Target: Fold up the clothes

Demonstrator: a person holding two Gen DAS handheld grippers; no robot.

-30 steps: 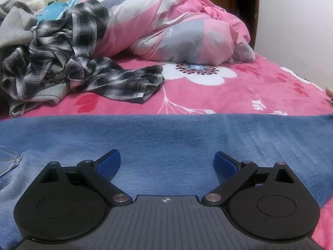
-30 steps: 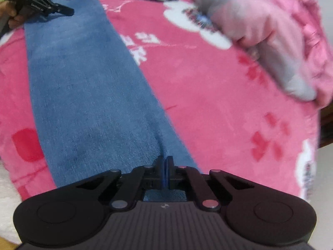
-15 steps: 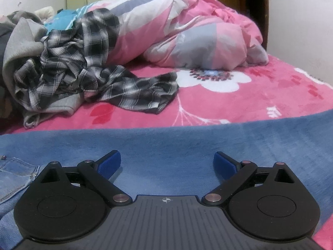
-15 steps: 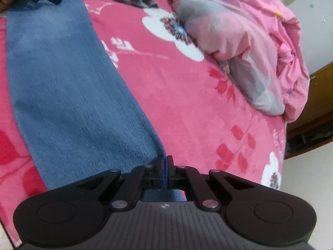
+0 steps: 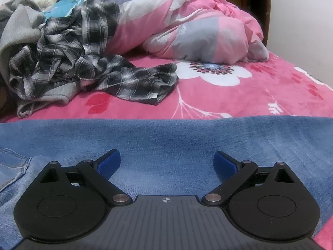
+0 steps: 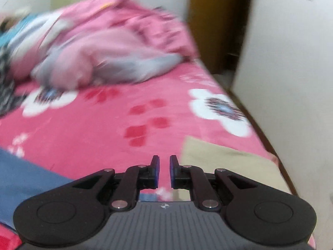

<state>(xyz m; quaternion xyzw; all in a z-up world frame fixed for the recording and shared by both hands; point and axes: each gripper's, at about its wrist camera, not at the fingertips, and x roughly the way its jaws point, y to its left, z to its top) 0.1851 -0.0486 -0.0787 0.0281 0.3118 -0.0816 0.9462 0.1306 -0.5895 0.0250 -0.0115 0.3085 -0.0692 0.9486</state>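
While the left gripper (image 5: 167, 163) hangs spread wide over the jeans (image 5: 166, 141), which lie flat across the bed's (image 5: 208, 102) near edge, the right gripper (image 6: 164, 171) has just parted its jaws slightly, nothing between them, the view blurred.

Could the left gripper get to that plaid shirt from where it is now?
Probably yes. The left gripper is open over the jeans, and between it and the plaid shirt lies only flat jeans and bare blanket. Nothing stands in the way, though it would need a forward reach.
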